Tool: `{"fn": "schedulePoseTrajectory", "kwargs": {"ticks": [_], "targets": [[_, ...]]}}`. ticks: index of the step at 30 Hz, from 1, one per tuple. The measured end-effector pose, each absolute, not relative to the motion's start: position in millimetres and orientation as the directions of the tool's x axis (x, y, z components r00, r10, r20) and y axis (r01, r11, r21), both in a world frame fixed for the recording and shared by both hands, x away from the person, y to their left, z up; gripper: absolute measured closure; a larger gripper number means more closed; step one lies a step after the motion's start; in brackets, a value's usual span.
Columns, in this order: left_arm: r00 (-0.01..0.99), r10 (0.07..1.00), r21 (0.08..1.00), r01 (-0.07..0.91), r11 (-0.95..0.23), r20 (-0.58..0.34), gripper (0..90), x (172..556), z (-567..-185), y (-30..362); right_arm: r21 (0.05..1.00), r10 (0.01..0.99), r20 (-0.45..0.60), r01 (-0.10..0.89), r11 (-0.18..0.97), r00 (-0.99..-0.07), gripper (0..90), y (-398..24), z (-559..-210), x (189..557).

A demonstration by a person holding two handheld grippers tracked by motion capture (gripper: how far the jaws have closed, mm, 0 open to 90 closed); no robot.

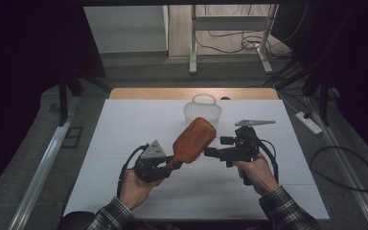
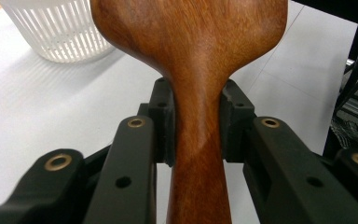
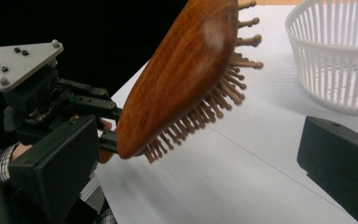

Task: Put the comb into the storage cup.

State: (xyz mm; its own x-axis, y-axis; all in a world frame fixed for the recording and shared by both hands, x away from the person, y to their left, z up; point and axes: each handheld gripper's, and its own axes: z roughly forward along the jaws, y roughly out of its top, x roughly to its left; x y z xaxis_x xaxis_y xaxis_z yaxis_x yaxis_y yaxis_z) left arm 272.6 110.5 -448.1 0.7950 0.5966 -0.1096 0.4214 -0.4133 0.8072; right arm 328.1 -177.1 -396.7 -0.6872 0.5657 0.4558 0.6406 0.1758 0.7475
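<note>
White slatted basket (image 1: 202, 112) at table (image 1: 124, 143) far edge.

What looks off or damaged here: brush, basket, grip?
Nothing stands out. The left gripper clamps the wooden hairbrush squarely by its handle, bristles intact. The white basket stands upright on the table, apart from the brush. The right gripper sits open beside the brush head.

A white-covered table (image 1: 124, 143) carries a white slatted basket (image 1: 202, 111) near its far edge.

Dim room, lit white table (image 1: 124, 143), glare on wood, near parts blurred
</note>
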Motion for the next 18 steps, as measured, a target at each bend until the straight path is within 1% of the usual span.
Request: {"fn": "schedulePoseTrajectory", "kwargs": {"ticks": [3,18], "targets": [[0.797,0.595,0.808,0.419,-0.414,-0.108,71.4,272.3,-447.8,110.0,0.734,0.565,0.482,0.661,0.156,-0.669,0.0,-172.3,-396.9,332.2],[0.802,0.589,0.811,0.407,-0.420,-0.098,71.4,270.6,-447.6,107.2,0.709,0.558,0.497,0.682,0.182,-0.665,0.0,-149.5,-403.4,342.9]]}}
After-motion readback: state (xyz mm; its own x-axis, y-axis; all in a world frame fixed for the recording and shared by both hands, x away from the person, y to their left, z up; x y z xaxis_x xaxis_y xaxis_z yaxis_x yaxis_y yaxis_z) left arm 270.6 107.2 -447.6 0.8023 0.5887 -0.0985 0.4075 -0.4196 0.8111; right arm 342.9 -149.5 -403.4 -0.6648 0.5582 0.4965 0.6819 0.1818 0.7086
